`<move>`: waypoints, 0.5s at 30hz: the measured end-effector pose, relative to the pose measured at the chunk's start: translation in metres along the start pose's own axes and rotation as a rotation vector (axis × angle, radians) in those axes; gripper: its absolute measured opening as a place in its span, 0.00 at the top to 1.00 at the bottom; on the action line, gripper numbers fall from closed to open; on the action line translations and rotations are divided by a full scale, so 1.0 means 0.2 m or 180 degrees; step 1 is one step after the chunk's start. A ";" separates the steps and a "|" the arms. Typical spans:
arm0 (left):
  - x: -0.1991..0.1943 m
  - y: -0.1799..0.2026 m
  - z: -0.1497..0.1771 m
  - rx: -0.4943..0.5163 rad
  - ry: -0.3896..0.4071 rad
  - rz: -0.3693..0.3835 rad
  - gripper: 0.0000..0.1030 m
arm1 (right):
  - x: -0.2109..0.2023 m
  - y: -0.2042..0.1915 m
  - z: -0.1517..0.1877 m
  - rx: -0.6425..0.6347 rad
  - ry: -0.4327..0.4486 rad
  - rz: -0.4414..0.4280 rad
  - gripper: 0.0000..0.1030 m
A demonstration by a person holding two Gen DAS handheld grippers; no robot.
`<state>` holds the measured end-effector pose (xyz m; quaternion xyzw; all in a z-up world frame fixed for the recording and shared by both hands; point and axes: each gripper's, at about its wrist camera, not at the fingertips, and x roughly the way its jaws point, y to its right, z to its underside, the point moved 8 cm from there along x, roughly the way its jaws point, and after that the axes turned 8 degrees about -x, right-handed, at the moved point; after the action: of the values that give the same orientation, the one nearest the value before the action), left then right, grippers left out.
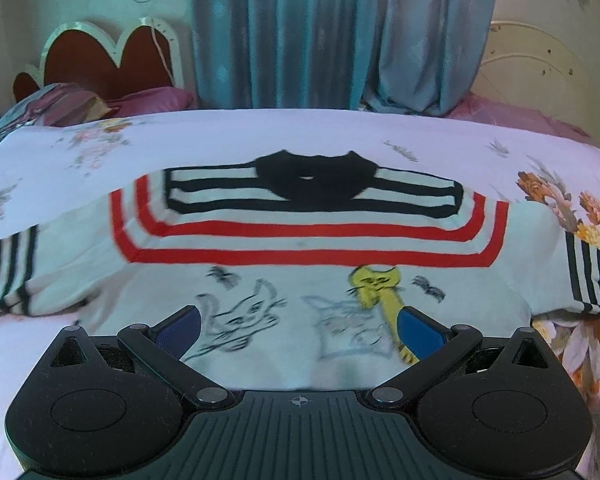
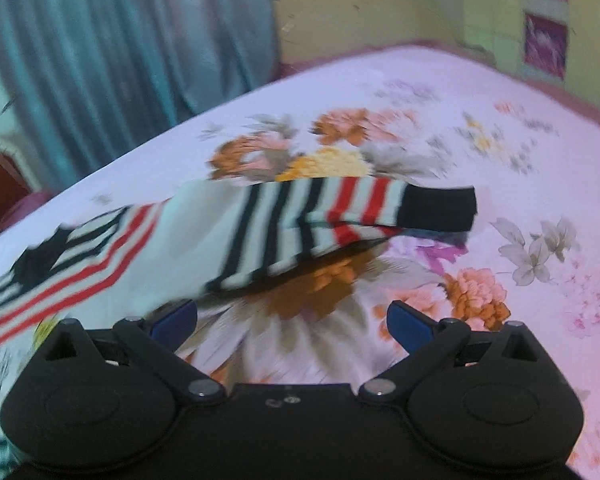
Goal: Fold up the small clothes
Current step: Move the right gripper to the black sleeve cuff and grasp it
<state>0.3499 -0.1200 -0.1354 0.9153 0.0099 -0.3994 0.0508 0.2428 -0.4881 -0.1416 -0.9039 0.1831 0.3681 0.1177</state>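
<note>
Sweater [image 1: 300, 280] lies flat on the floral bed [image 1: 560, 184], under our wide-open left hand-held gripper [image 1: 299, 330]. From our right hand-held gripper [image 2: 292, 320], also open and empty, only a striped, black-cuffed sleeve [image 2: 340, 216] shows; the left view alone shows cat drawings and the black collar.

Light: soft, even, cool-tinted; no glare is seen.
Shadow: cast under the sleeve [image 2: 340, 216] ahead of the jaws.
Blur: motion smear throughout the right view.
Edges: bowed, darkened corners.
</note>
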 end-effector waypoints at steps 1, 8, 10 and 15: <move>0.03 0.02 0.00 0.0010 -0.0012 -0.0011 0.00 | 0.04 0.05 -0.02 0.0085 -0.0028 0.0006 0.04; 0.15 0.07 -0.02 -0.0007 -0.0059 -0.0184 0.00 | 0.33 0.28 -0.09 0.0823 -0.0232 -0.0083 0.14; 0.17 0.05 -0.02 -0.0027 -0.0062 -0.0226 0.00 | 0.41 0.32 -0.09 0.0990 -0.0267 -0.0094 0.17; 0.19 -0.02 -0.02 -0.0099 -0.0060 -0.0272 0.00 | 0.48 0.35 -0.17 0.1089 -0.0098 -0.0046 0.30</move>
<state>0.3783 -0.1166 -0.1612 0.9094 0.0547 -0.4096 0.0480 0.2982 -0.5871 -0.1919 -0.8663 0.2349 0.3445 0.2752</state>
